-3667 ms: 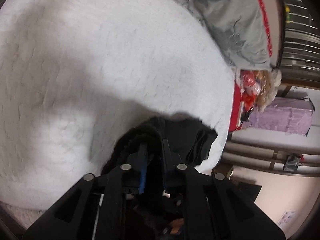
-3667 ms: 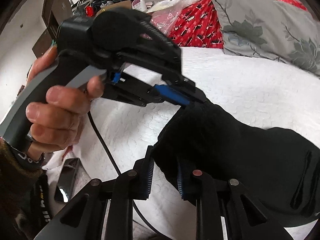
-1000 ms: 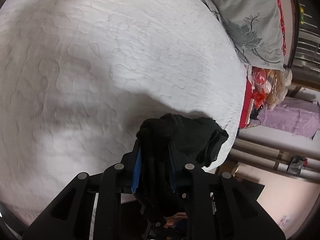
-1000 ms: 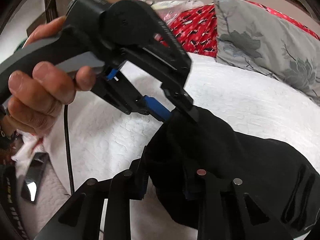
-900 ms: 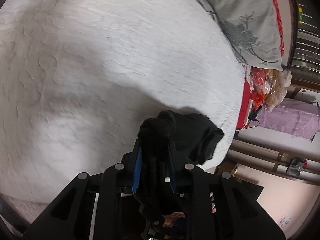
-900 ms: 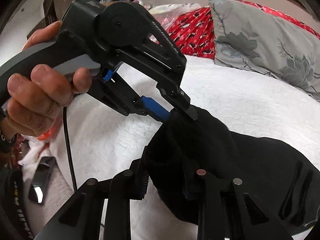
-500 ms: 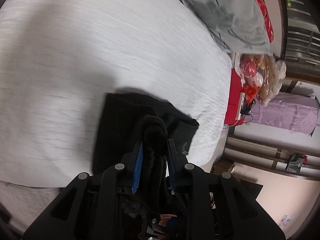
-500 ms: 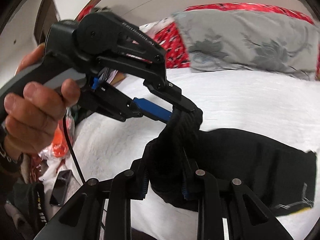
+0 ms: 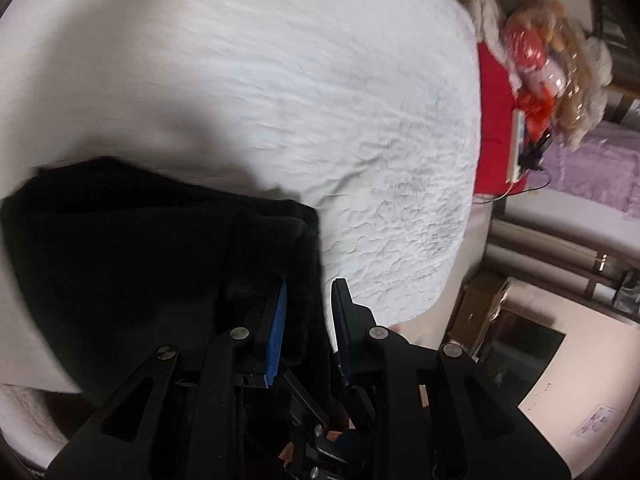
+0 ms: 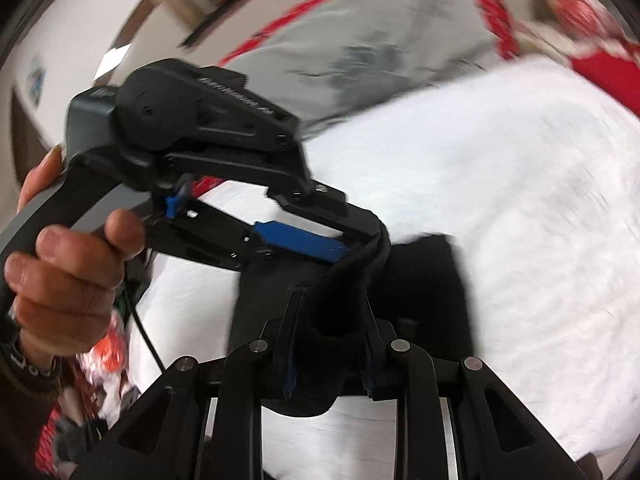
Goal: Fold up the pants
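The black pants (image 9: 120, 248) lie folded on the white quilted bed (image 9: 280, 80). My left gripper (image 9: 308, 300) is shut on a thick edge of the pants at their right end. In the right wrist view my right gripper (image 10: 330, 320) is shut on a bunched edge of the pants (image 10: 424, 300). The left gripper (image 10: 360, 240) shows there too, held in a hand, pinching the same edge just above mine. Both views are blurred.
A grey flowered pillow (image 10: 360, 52) lies at the head of the bed. A red nightstand with plastic bags (image 9: 536, 60) stands beside the bed edge. A black cable (image 10: 140, 320) hangs below the hand.
Both grippers have carried the held edge across and down, so the pants now lie folded over on the bed. Both cameras have swung during the move.
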The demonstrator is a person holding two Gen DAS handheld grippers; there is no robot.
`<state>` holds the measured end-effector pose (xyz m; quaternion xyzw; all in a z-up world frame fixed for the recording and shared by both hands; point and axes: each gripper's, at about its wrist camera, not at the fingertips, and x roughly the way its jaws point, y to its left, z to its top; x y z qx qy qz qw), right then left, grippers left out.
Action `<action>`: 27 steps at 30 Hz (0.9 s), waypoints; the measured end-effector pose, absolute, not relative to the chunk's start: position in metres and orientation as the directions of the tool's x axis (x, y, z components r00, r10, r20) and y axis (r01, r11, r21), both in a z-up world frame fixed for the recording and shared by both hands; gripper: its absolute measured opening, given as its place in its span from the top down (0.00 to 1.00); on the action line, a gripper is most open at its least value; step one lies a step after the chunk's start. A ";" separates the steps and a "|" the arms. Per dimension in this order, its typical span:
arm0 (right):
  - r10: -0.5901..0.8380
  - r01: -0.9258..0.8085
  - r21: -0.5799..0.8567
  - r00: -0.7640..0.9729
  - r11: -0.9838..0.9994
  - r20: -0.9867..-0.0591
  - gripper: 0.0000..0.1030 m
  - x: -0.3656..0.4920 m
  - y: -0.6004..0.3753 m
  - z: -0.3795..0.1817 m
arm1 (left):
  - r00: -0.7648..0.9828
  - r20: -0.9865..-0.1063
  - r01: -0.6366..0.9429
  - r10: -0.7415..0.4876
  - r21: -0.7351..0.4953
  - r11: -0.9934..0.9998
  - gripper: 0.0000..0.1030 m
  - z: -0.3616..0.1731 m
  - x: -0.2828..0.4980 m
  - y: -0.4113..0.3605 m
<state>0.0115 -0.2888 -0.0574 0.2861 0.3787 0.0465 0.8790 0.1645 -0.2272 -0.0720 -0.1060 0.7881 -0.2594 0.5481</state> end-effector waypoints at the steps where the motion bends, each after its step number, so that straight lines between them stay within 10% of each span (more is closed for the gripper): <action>1: 0.302 0.150 0.551 0.705 0.821 -0.641 0.76 0.010 -0.296 -0.063 | -0.377 -0.818 0.126 -0.434 -0.510 0.851 0.80 -0.075 0.164 -0.236; 12: 0.417 0.180 0.703 0.694 0.688 -0.587 0.59 -0.004 -0.356 -0.080 | -0.243 -0.715 0.102 -0.656 -0.691 0.715 0.78 -0.009 0.167 -0.179; 16: 0.407 0.159 0.716 0.731 0.680 -0.548 0.42 -0.001 -0.367 -0.059 | 0.021 -0.787 0.107 -0.616 -0.611 0.784 0.34 0.014 0.170 -0.103; 27: 0.331 0.081 0.481 0.626 0.873 -0.706 0.41 0.059 -0.301 -0.065 | 0.027 -0.774 -0.164 -0.633 -0.628 0.761 0.34 -0.070 0.157 -0.049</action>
